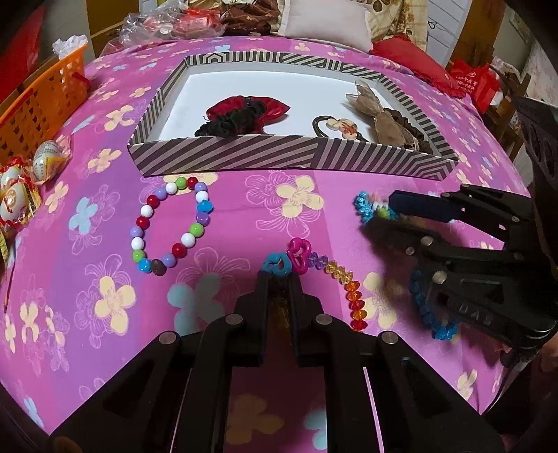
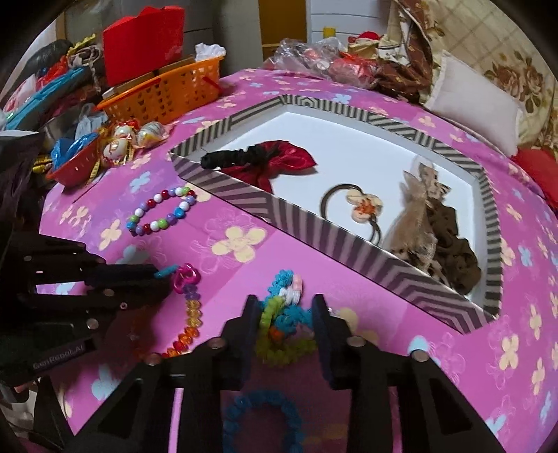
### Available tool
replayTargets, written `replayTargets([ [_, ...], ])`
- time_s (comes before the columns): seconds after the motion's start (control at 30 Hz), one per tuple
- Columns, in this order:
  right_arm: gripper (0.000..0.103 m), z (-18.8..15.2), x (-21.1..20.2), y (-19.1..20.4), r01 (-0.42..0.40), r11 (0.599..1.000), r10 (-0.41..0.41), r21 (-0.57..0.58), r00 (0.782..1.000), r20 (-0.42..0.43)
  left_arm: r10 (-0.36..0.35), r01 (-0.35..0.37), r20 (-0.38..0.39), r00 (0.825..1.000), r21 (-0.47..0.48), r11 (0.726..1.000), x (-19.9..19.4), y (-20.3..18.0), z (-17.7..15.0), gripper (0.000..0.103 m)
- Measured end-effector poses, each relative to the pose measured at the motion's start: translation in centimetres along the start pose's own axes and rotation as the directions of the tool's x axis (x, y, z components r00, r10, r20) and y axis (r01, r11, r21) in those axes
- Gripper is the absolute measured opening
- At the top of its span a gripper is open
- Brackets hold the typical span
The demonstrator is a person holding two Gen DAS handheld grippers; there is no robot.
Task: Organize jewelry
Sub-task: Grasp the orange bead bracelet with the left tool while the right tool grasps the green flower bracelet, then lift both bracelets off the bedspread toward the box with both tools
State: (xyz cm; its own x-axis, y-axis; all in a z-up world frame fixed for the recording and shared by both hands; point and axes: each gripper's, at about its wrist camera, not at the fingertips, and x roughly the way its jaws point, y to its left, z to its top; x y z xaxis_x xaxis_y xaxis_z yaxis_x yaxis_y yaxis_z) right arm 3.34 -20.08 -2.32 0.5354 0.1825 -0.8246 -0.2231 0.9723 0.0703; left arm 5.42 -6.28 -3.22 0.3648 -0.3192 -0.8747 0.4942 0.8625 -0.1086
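Note:
My left gripper (image 1: 278, 273) is shut on a strand of orange, yellow and purple crystal beads (image 1: 352, 296) that lies on the pink flowered cloth; a blue ring charm (image 1: 277, 263) and a pink heart charm (image 1: 299, 252) show at its tips. To the right, my right gripper (image 2: 286, 306) is shut on a crocheted blue and green hair tie (image 2: 282, 313), pads against both its sides. A blue bead bracelet (image 1: 430, 322) lies under that gripper. A multicoloured bead bracelet (image 1: 171, 226) lies to the left. Beyond stands the striped box (image 1: 244, 156).
The box holds a red and black scrunchie (image 1: 244, 115), a flower hair tie (image 1: 340, 127) and a brown scrunchie (image 2: 450, 240). An orange basket (image 1: 42, 104) and wrapped eggs (image 1: 21, 188) sit at the left edge. A pillow (image 1: 324, 21) and bags lie behind.

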Motion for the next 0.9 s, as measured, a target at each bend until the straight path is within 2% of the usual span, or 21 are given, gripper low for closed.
replayTargets([
  [0.03,0.020,-0.2,-0.1,-0.2,0.005,1.000,-0.005,0.004,1.000,-0.003,0.007,-0.007,0.000,1.000,0.005,1.000,0.0,-0.1,0.0,0.009],
  [0.23,0.020,-1.0,-0.3,-1.0,-0.033,0.998,0.033,0.044,0.999,0.010,0.062,-0.062,0.015,0.998,0.042,0.997,0.1,-1.1,-0.2,0.009],
  [0.7,0.018,-1.5,-2.1,-0.4,-0.073,0.993,0.067,0.088,0.996,0.060,0.075,-0.075,0.009,0.997,0.017,0.997,0.0,-1.3,-0.3,0.009],
  [0.9,0.018,-1.6,-3.8,-0.1,-0.089,0.992,0.081,0.090,0.992,0.094,0.063,-0.063,0.035,0.997,0.003,0.998,-1.3,-1.4,-0.5,0.008],
])
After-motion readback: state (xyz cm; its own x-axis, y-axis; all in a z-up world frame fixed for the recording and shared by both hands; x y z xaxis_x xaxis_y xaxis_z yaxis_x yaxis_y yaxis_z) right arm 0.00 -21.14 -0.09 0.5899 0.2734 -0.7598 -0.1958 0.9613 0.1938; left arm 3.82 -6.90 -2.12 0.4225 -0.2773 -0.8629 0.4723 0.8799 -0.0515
